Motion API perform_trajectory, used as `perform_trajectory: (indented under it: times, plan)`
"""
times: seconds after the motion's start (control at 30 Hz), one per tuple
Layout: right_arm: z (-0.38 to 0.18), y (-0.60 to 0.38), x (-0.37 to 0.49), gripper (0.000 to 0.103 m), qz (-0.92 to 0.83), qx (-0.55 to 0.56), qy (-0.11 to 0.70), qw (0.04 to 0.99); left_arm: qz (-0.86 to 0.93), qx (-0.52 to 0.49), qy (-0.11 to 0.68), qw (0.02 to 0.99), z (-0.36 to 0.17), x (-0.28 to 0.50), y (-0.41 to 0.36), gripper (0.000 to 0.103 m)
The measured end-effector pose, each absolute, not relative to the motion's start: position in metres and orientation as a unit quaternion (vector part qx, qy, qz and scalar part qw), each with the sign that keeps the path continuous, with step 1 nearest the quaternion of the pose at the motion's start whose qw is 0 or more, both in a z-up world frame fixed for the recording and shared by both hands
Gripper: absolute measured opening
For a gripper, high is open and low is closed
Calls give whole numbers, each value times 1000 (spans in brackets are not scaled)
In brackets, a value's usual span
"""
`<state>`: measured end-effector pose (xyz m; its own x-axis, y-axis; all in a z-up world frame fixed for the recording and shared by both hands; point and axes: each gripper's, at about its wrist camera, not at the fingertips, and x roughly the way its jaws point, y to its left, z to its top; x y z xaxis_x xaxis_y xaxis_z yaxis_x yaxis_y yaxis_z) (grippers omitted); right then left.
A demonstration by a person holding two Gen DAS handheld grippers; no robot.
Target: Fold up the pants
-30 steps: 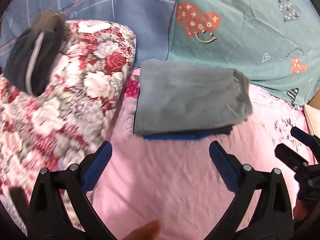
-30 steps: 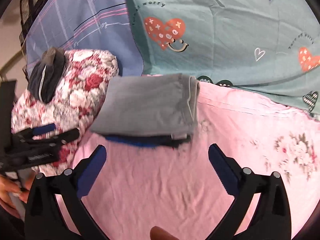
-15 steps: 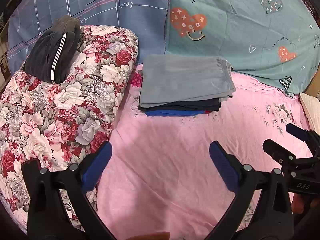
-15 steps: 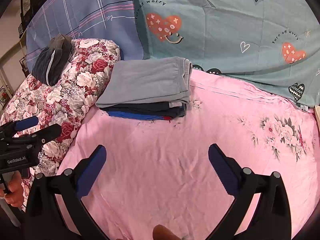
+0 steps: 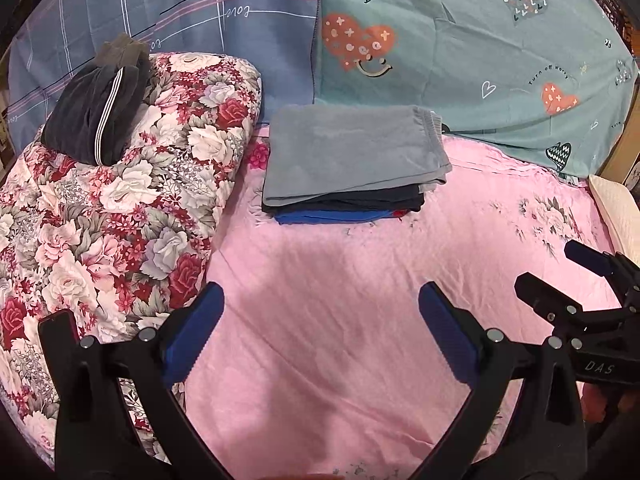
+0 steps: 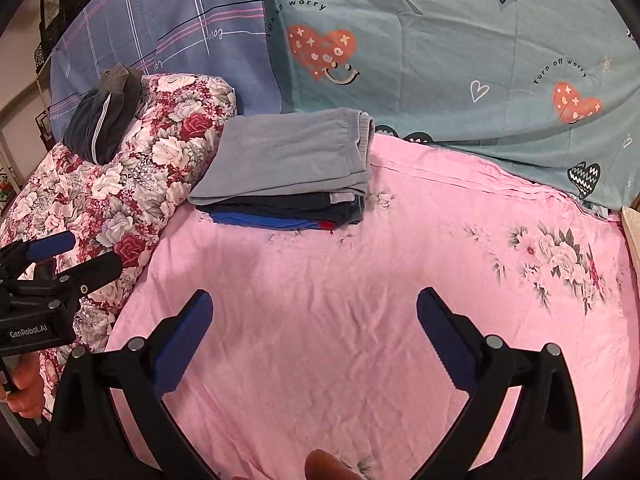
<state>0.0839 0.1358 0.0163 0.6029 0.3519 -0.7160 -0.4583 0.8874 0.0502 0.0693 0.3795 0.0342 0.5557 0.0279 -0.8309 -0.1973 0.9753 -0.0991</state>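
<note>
Folded grey pants [image 5: 352, 156] [image 6: 292, 156] lie on top of a stack of dark and blue folded clothes [image 5: 344, 208] [image 6: 280, 212] at the far side of the pink bed sheet [image 5: 360, 320] [image 6: 360, 300]. Dark pants with a white stripe [image 5: 96, 108] [image 6: 102, 124] sit bunched on the floral quilt [image 5: 120, 208] [image 6: 120, 188]. My left gripper [image 5: 320, 332] hangs open over bare sheet, well short of the stack. My right gripper [image 6: 314, 332] is open too, holding nothing. Each gripper shows at the edge of the other's view.
A blue plaid sheet [image 5: 180, 12] and a teal heart-print sheet [image 5: 480, 48] hang behind the bed. A cream pillow [image 5: 616, 208] lies at the right edge. A hand [image 6: 24, 392] holds the left gripper's handle.
Both grippers have pulled back from the stack toward the near side of the bed, so the stack looks smaller and farther away. Both jaws stayed open.
</note>
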Motion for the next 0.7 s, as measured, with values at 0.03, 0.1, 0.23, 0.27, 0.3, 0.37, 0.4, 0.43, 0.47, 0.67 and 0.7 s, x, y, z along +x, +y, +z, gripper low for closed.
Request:
perform_trajectory:
  times: [0.03, 0.1, 0.23, 0.27, 0.3, 0.37, 0.4, 0.43, 0.47, 0.67, 0.7]
  plan:
    - [16, 136, 84, 102, 226, -70, 383, 893, 64, -90, 467, 877, 34, 69, 379, 99]
    - [16, 136, 84, 102, 226, -69, 384, 893, 64, -89, 467, 877, 34, 69, 379, 99]
    - [15, 137, 84, 102, 226, -68, 387, 891, 63, -89, 468, 877, 33, 70, 379, 99]
    - [15, 138, 85, 102, 226, -69, 387, 891, 62, -90, 468, 877, 33, 70, 379, 99]
    - [15, 138, 85, 102, 226, -69, 388, 891, 62, -90, 468, 877, 33, 70, 379, 99]
    - [15, 138, 85, 102, 225, -68, 388, 891, 61, -90, 469, 877, 32, 71, 379, 99]
    - [14, 139, 86, 102, 225, -68, 389, 891, 60, -89, 469, 876, 32, 72, 379, 99]
    - [14, 139, 86, 102, 224, -67, 390, 891, 59, -88, 470, 876, 31, 73, 379, 99]
    - [14, 139, 86, 102, 225, -67, 390, 890, 59, -87, 470, 876, 31, 74, 379, 99]
    - [13, 140, 88, 102, 222, -65, 392, 890, 57, -86, 473, 875, 28, 76, 378, 99]
    - [12, 140, 88, 102, 222, -65, 393, 890, 57, -86, 474, 875, 28, 77, 378, 99]
